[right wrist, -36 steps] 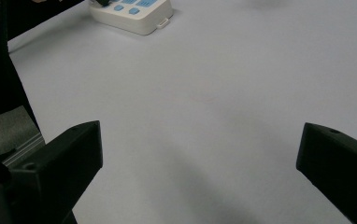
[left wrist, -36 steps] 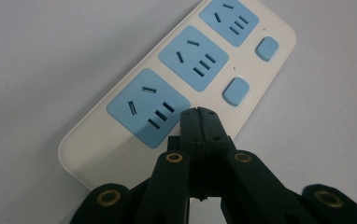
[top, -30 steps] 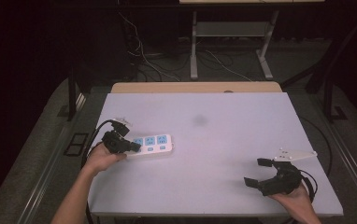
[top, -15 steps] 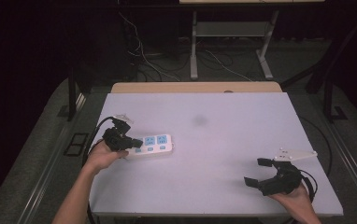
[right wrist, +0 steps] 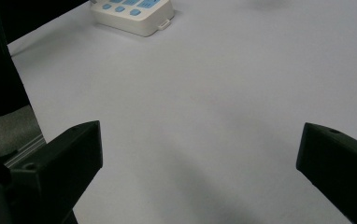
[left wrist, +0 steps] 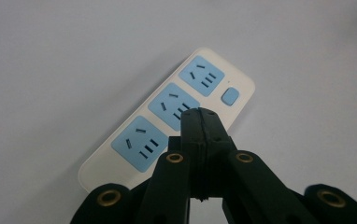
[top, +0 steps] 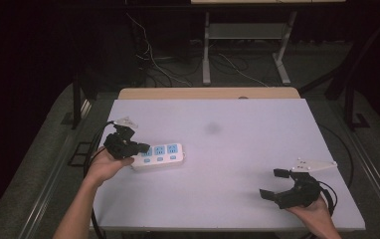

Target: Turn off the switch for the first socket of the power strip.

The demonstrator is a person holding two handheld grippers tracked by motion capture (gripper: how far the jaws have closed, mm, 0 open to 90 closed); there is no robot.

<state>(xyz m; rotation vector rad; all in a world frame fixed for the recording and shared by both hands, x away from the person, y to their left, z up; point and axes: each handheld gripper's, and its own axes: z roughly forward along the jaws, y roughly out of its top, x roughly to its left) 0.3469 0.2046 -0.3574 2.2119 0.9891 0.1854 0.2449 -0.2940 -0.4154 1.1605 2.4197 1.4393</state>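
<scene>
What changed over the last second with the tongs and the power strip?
Very little. The left tongs, shut, have edged slightly toward the near-left end of the power strip and now sit over it; nothing was gripped or released. The strip lies in the same place on the table, and the right tongs stay open near the front right corner.

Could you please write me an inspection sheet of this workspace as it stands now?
Surface: pale table, bare apart from a faint dark smudge.
Job's things: white power strip with three blue sockets, lying flat at the table's left.
Clutter: nothing seen.
Grippers: left gripper has its fingers closed together, poised over the strip's near edge; contact cannot be told. Right gripper is open, empty, near the table's front right corner.
Cables: a black cable trails from the left gripper; loose cables lie on the floor behind.
Surroundings: dark room, grey desk frame beyond the table.
</scene>
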